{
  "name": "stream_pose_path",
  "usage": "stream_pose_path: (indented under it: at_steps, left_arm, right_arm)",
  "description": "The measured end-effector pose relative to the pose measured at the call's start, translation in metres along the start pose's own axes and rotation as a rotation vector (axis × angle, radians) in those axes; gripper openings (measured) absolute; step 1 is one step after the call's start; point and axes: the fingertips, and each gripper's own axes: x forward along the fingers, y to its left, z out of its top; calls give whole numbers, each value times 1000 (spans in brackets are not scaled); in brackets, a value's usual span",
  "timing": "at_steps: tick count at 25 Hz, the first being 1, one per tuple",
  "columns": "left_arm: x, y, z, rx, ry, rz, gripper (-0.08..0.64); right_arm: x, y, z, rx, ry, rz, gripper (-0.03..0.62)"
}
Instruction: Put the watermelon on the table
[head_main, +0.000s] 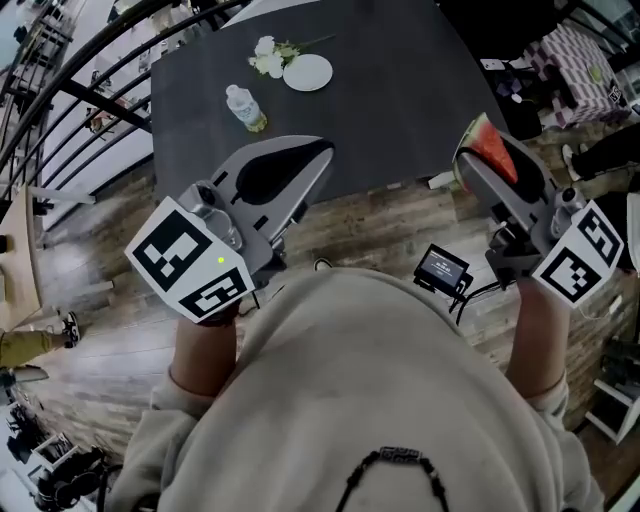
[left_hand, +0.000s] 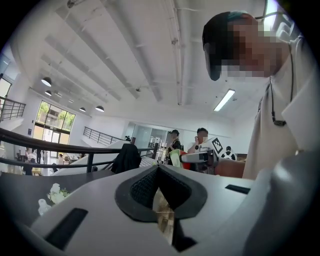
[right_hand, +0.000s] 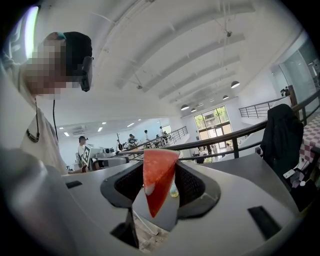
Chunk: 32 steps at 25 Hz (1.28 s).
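A wedge of watermelon (head_main: 488, 150) with red flesh and a green rind sits between the jaws of my right gripper (head_main: 470, 140), which is shut on it. In the right gripper view the wedge (right_hand: 156, 190) points down between the dark pads. This gripper hangs over the wooden floor, just off the near right corner of the dark grey table (head_main: 400, 90). My left gripper (head_main: 322, 150) is at the table's near edge, shut and empty. Its tips (left_hand: 159, 170) meet in the left gripper view.
At the table's far side lie a white plate (head_main: 307, 72), white flowers (head_main: 267, 57) and a small bottle (head_main: 245, 108). A black device (head_main: 440, 268) with a cable lies on the floor. A dark jacket (right_hand: 280, 135) hangs by a railing, and people stand far off.
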Motion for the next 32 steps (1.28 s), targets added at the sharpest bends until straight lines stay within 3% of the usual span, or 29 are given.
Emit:
stream_pose_path:
  at_steps: [5, 8, 13, 21, 32]
  left_arm:
    - [17, -62, -61, 2, 20, 11, 2]
    - [17, -101, -81, -16, 17, 11, 2]
    - [31, -106, -124, -49, 17, 6, 2]
    - [-10, -151, -103, -71, -25, 10, 2]
    - [-46, -121, -105, -62, -17, 205, 2]
  right_arm:
    - [-69, -18, -48, 5, -6, 14, 202]
    - [-105, -6, -63, -5, 3, 23, 202]
    - [-115, -19, -96, 0, 48, 22, 202]
    - [-138, 41, -70, -31, 85, 38, 202]
    - [-82, 34, -62, -29, 76, 190, 202]
